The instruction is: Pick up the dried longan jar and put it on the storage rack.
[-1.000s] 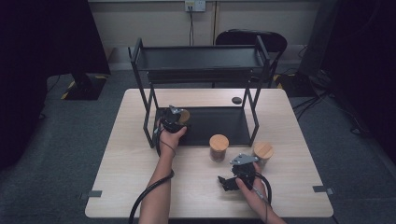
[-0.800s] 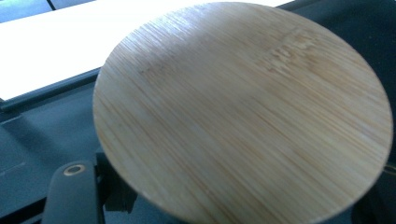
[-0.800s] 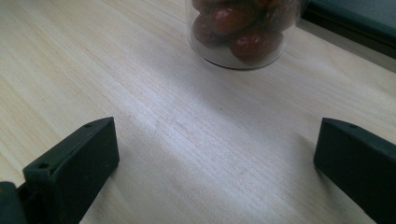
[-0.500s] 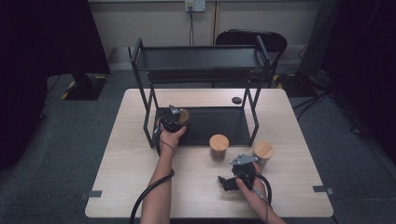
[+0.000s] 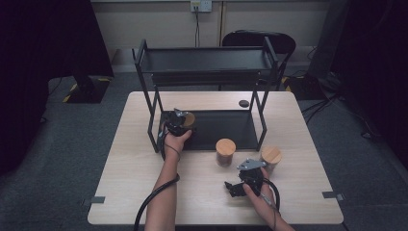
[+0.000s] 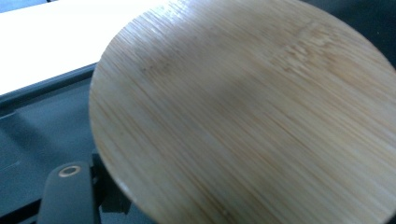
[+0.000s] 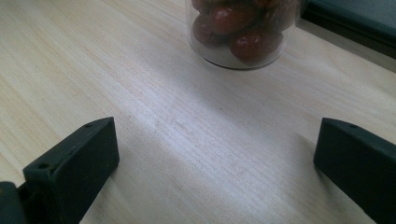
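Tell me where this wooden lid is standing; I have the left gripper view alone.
Observer: That lidded jar stands on the bottom shelf of a black rack, at its front left corner.
Operator: Report my left hand-held gripper.
Observer: The left hand-held gripper has just been opening its jaws, and the jar seems to be between them.
Operator: Describe the other one.
Observer: The right hand-held gripper is open, low over the table, facing a jar of reddish fruit.

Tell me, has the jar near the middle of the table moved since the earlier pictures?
No. The middle jar stands in the same place, just in front of the black rack, by its lower shelf's front edge, apart from the right tool.
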